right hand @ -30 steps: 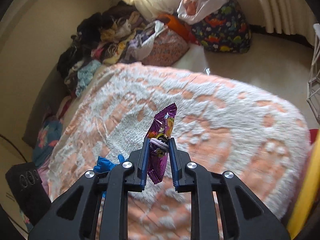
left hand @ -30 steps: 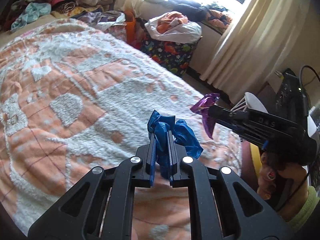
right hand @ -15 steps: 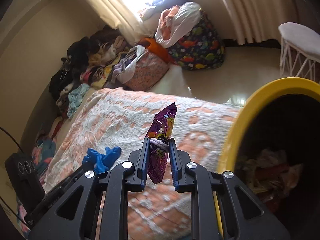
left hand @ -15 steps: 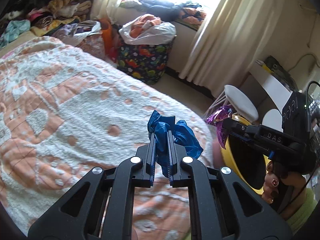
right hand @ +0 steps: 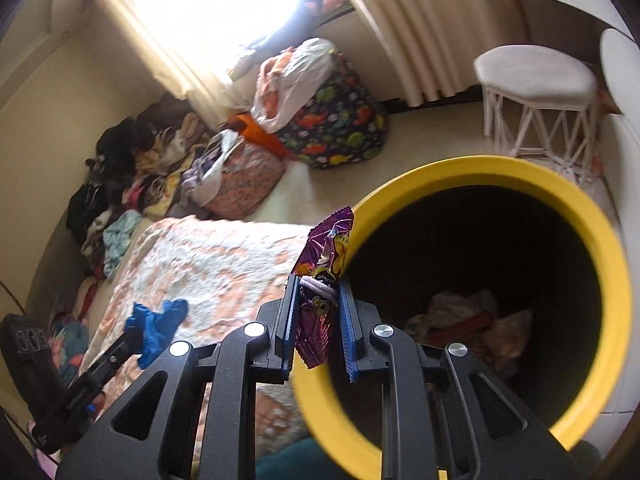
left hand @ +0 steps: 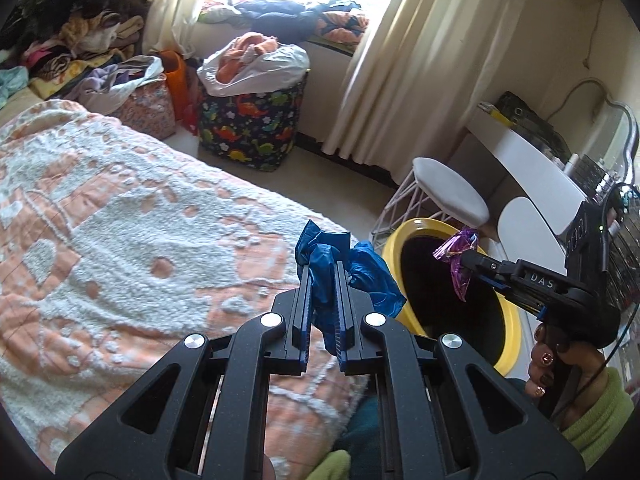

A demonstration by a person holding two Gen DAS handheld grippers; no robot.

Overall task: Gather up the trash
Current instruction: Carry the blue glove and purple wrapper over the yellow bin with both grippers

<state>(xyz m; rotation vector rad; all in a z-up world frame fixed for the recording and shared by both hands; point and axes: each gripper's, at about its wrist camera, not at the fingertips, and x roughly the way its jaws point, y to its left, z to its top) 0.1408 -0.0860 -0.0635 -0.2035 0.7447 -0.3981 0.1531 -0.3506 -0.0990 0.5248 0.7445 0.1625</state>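
My left gripper point(left hand: 322, 272) is shut on a crumpled blue glove point(left hand: 360, 274) and holds it above the edge of the bed. It also shows in the right wrist view point(right hand: 154, 326). My right gripper point(right hand: 318, 284) is shut on a purple snack wrapper point(right hand: 324, 256) and a pale hair tie, held at the left rim of the yellow trash bin point(right hand: 592, 232). In the left wrist view the wrapper point(left hand: 458, 254) hangs over the bin's dark opening, and the bin point(left hand: 510, 334) stands beside the bed. Trash lies at the bin's bottom point(right hand: 468, 318).
An orange and white fuzzy blanket point(left hand: 120, 216) covers the bed. A white stool point(left hand: 448, 192) stands behind the bin. A dinosaur-print bag point(left hand: 252, 120) full of clothes, a floral bag point(left hand: 148, 104) and clothes piles point(left hand: 72, 48) lie by the curtained window. A white desk point(left hand: 532, 168) is right.
Both grippers have swung right, away from the bed toward the yellow bin. The bin has come fully into view and the wrapper now hangs at its rim. Both grips hold unchanged.
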